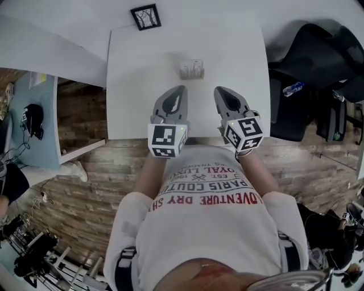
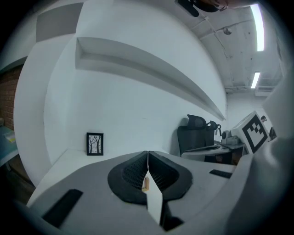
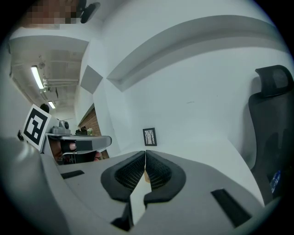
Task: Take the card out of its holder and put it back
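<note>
"Card holder: where is it?"

"On the white table, well back from the near edge. The card seems to stand upright in it, though it's too small for me to be sure."

"And your fingers?"

"My left gripper is nearer me than the holder and a little to its left. Its jaws are pressed together with nothing between them. My right gripper is nearer me too, a little to the holder's right, with its jaws likewise together and empty. Neither touches the holder."

"Anything else around it?"

"A small black picture frame stands beyond the holder, to its left, by the wall. A black office chair is off the table, well to the holder's right."
</note>
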The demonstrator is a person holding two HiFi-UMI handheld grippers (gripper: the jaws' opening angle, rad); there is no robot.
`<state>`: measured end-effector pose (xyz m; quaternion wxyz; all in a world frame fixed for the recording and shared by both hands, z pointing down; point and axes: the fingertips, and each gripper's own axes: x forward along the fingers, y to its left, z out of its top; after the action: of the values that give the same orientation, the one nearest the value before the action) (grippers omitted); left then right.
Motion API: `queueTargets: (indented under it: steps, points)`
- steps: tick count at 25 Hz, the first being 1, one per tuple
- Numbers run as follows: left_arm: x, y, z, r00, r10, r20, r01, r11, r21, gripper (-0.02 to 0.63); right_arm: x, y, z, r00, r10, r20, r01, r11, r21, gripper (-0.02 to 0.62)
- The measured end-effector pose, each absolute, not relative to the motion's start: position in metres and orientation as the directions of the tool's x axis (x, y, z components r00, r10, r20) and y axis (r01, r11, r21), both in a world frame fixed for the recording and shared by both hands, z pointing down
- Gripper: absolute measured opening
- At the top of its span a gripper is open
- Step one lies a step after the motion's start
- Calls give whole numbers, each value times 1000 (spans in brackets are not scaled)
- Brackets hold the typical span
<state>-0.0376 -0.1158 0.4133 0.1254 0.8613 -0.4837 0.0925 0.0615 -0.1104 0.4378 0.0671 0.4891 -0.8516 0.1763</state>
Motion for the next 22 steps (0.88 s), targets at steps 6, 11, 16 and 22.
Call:
queueTargets:
  steps: [6,11,16,22]
  points:
    - [-58,-158,427,536,-787,305,-844,-510,167,25,46,-155,447,-483,-819,311,-873,424,-240,25]
    - [-62,-173,443,535,-777,330,-845,-498,197,25,40,-172,464,-501,-791,352,-865,439,-244,25]
    - [-68,-185,459,505,-783,364,-863,-459,209,25,35,-185,482,-550,-738,390,-835,499,-233,26]
    - [-68,-191,476,474,-781,406,-880,-415,229,25,36,-201,498,-597,-681,424,-794,575,-196,28]
